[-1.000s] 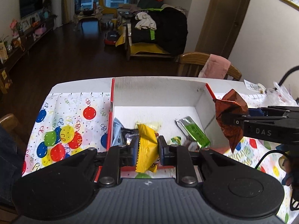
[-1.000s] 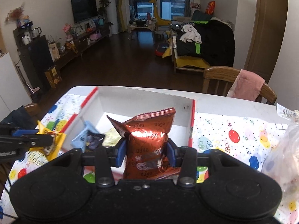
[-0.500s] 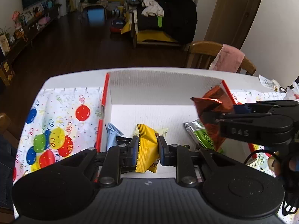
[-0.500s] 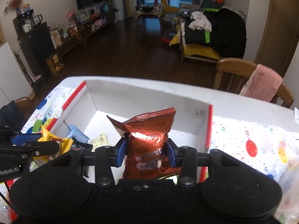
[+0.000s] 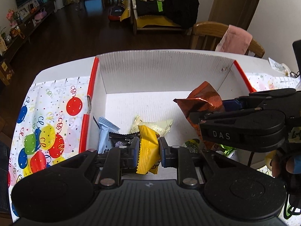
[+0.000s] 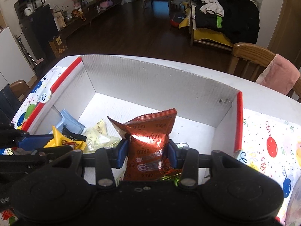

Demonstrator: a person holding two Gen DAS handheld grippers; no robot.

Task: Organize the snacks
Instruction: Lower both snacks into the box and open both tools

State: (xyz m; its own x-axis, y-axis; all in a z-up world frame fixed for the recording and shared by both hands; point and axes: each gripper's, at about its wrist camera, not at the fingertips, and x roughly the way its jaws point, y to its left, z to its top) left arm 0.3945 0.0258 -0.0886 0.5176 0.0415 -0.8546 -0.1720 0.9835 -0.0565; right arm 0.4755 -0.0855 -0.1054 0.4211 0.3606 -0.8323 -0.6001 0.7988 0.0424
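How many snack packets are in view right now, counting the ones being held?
At least 6. A yellow packet in the left claw, a copper-red foil packet in the right claw; light blue, black, pale yellow and green packets lie in the white box. Others may be hidden.

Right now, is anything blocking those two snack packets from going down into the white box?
Nothing visible. The yellow packet in the left claw and the red Oreo packet in the right claw hang over the open white box; only loose snacks lie below.
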